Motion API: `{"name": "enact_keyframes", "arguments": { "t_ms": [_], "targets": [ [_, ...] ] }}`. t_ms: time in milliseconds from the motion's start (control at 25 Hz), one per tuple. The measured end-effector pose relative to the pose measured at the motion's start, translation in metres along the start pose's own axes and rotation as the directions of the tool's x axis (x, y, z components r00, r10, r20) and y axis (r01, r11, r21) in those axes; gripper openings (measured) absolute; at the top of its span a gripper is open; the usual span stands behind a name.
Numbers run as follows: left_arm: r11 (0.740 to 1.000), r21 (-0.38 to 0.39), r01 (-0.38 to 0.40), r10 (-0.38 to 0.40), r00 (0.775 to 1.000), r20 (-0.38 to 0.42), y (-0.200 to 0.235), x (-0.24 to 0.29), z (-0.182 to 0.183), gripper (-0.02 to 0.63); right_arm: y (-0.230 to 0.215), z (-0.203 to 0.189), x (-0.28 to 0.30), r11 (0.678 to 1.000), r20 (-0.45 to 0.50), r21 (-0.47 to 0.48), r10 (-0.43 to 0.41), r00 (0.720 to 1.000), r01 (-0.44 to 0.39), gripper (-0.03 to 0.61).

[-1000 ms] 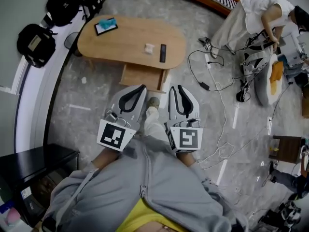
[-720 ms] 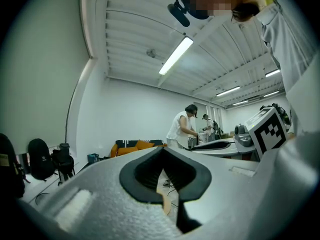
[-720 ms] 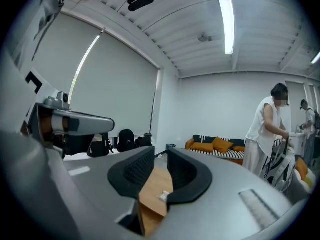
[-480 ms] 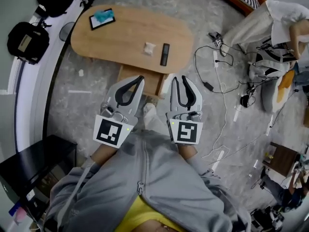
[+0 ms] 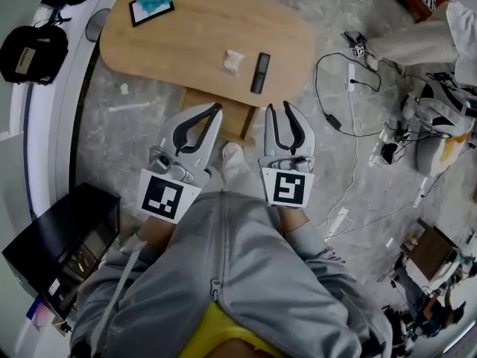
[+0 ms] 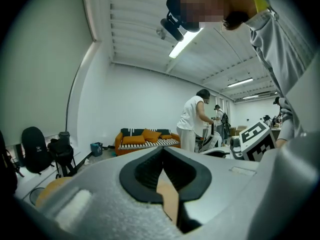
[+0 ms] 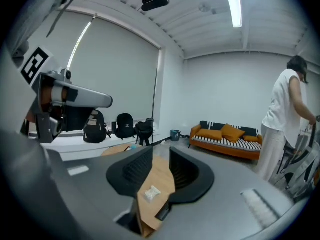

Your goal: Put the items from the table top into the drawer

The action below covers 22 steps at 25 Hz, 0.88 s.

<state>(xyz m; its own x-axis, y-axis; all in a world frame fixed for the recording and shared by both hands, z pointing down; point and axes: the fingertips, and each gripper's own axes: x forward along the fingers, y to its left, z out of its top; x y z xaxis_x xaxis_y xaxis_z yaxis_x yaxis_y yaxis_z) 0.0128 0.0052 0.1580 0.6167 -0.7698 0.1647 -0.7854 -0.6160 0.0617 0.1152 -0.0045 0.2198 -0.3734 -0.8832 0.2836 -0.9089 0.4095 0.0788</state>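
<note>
A oval wooden table (image 5: 194, 36) carries a small white packet (image 5: 232, 61), a black remote (image 5: 259, 73) and a dark tablet (image 5: 151, 4) with something blue on it. A wooden drawer unit (image 5: 223, 119) hangs under the table's near edge. My left gripper (image 5: 217, 108) is shut and empty, its tips just short of the drawer unit. My right gripper (image 5: 278, 107) is open; its jaws have just been opening, with nothing between them. Through the gap of the right gripper (image 7: 160, 151) I see the packet (image 7: 150, 193) and the remote (image 7: 163, 211).
Black bags (image 5: 30, 51) lie along the white curved wall at the left. A black cabinet (image 5: 59, 252) stands at the lower left. Cables (image 5: 335, 110) and gear litter the floor at the right, near a person in white (image 5: 417, 43). An orange sofa (image 7: 225, 136) stands far behind.
Both grippers have come forward toward the table, which now fills more of the head view. The right jaws stand a little wider apart than before.
</note>
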Motion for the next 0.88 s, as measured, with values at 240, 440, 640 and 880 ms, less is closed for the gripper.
{"name": "enact_keyframes", "arguments": {
  "t_ms": [240,440,640,880],
  "targets": [
    [1.000,-0.005,0.020,-0.020,0.999,-0.035,0.012,0.031,-0.037,0.005,-0.011,-0.067,0.043,0.999,-0.082,-0.014,0.028,0.996,-0.029,0.110],
    [0.998,-0.034,0.061,-0.063,0.996,-0.059,0.016,0.052,-0.077,0.005,-0.013,-0.128,0.070,1.000,-0.156,0.003,0.016,0.988,-0.015,0.110],
    [0.992,-0.063,0.106,-0.111,0.989,-0.095,0.022,0.064,-0.117,0.006,-0.008,-0.169,0.095,1.000,-0.205,0.009,0.009,0.979,-0.008,0.110],
    [0.989,-0.081,0.127,-0.137,0.982,-0.132,0.042,0.082,-0.172,0.006,-0.007,-0.225,0.133,1.000,-0.265,0.018,-0.013,0.964,0.019,0.115]
  ]
}}
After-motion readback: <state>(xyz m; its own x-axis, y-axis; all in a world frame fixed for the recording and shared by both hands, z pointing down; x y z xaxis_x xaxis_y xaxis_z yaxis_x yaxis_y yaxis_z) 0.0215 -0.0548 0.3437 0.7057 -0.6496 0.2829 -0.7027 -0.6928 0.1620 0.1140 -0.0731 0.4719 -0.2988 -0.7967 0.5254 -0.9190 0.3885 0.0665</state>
